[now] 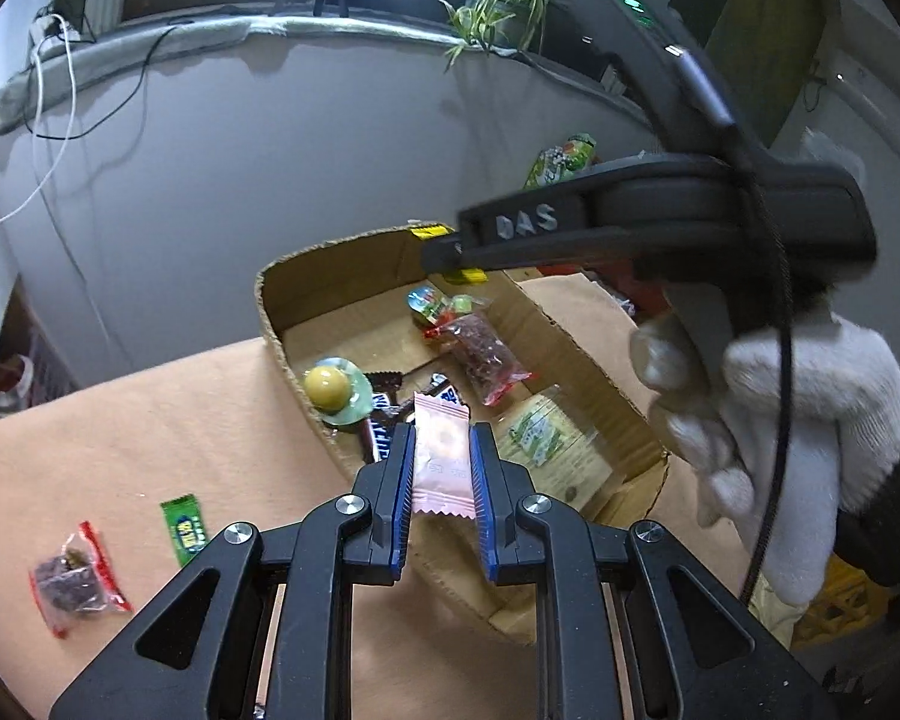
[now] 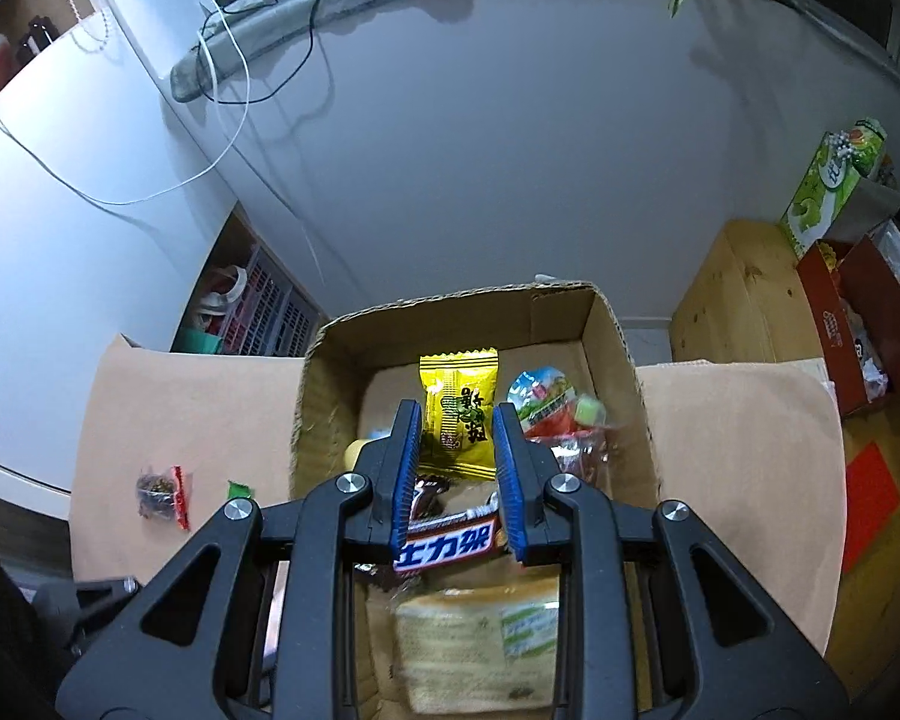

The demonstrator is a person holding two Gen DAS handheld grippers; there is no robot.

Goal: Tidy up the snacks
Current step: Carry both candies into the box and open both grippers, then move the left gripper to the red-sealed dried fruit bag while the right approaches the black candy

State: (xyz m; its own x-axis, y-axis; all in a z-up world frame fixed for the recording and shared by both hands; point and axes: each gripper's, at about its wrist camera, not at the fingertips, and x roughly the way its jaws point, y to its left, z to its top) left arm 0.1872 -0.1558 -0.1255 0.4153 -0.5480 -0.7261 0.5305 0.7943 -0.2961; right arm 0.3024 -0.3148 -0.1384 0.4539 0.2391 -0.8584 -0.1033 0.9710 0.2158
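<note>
The pink sachet (image 1: 442, 457) stands upright between the blue pads of the left gripper (image 1: 442, 450), which are closed against its two long sides; its crimped lower edge hangs free below the pads, and its upper end rises above the fingertips. Seen from the left wrist, the sachet hangs over the near wall of the cardboard box (image 1: 282, 324). The yellow packet (image 2: 459, 414) is clamped likewise between the pads of the right gripper (image 2: 457, 420), its printed face towards the camera and its top edge well above the fingertips; from the right wrist it hangs over the open box interior.

Inside the box lie a chocolate bar (image 2: 447, 543) with a red and blue wrapper, a clear bag of dark red pieces (image 1: 486, 354), a small jelly cup (image 2: 540, 390) with a colourful lid, a yellow ball on a pale green disc (image 1: 333, 390), and a flat cake in a clear wrapper with a green label (image 2: 480, 630) nearest the right gripper's base.

The box rests on a tan table surface (image 1: 150, 420). On that surface, left of the box and well apart from both grippers, lie a green candy wrapper (image 1: 185, 529) and a red-edged bag of dark fruit (image 1: 78, 579), just beside one another.

A white-gloved hand (image 1: 810, 420) holds the right gripper's handle in the left wrist view. A potted plant (image 1: 498, 6) stands on the ledge behind, and a green carton (image 2: 834, 186) rests on a wooden crate at far right.
</note>
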